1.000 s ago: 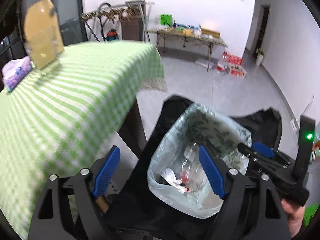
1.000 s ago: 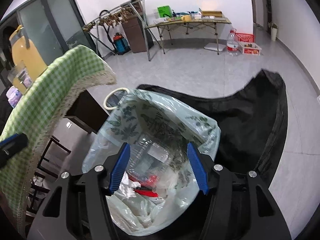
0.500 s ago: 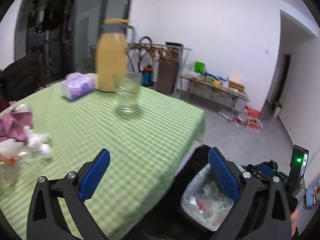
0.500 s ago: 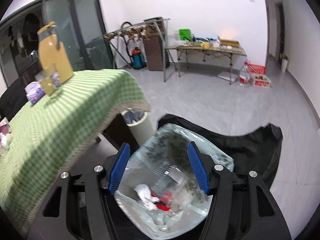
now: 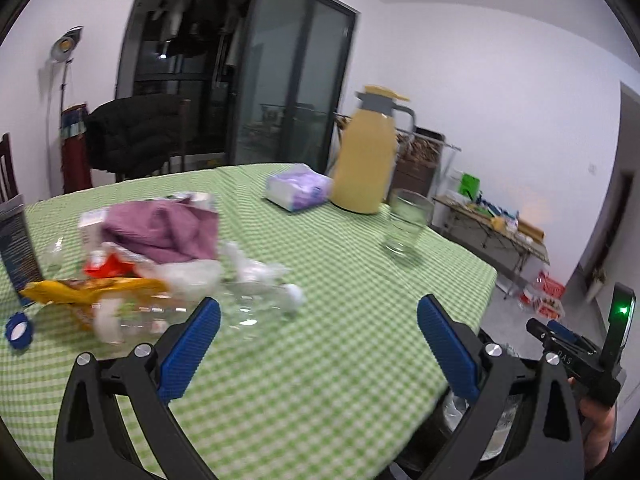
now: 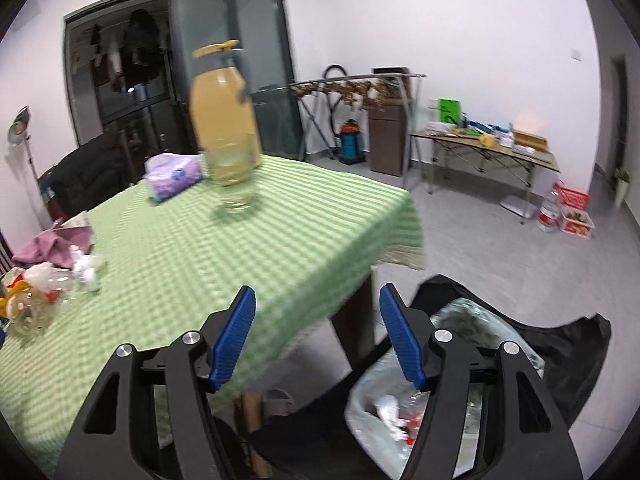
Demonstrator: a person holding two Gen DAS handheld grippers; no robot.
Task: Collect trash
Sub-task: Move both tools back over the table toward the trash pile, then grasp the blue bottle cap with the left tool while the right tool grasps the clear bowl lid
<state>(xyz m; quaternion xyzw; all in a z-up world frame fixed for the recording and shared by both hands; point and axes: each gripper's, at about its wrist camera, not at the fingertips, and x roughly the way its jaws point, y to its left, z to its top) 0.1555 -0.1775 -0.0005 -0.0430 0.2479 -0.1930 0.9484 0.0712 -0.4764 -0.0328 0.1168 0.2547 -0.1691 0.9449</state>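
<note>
The left gripper [image 5: 318,334] stood released at the bottom of the frame, its jaws having just widened, with nothing between them and only green checked tablecloth [image 5: 328,280] behind. The trash pile [image 5: 132,264], wrappers, crumpled plastic and a purple cloth, lay at centre left on the table. The right gripper [image 6: 316,336] was released too, its jaws having just widened and holding nothing. The lined trash bin [image 6: 460,364] sat at lower right, on the floor beside the table.
</note>
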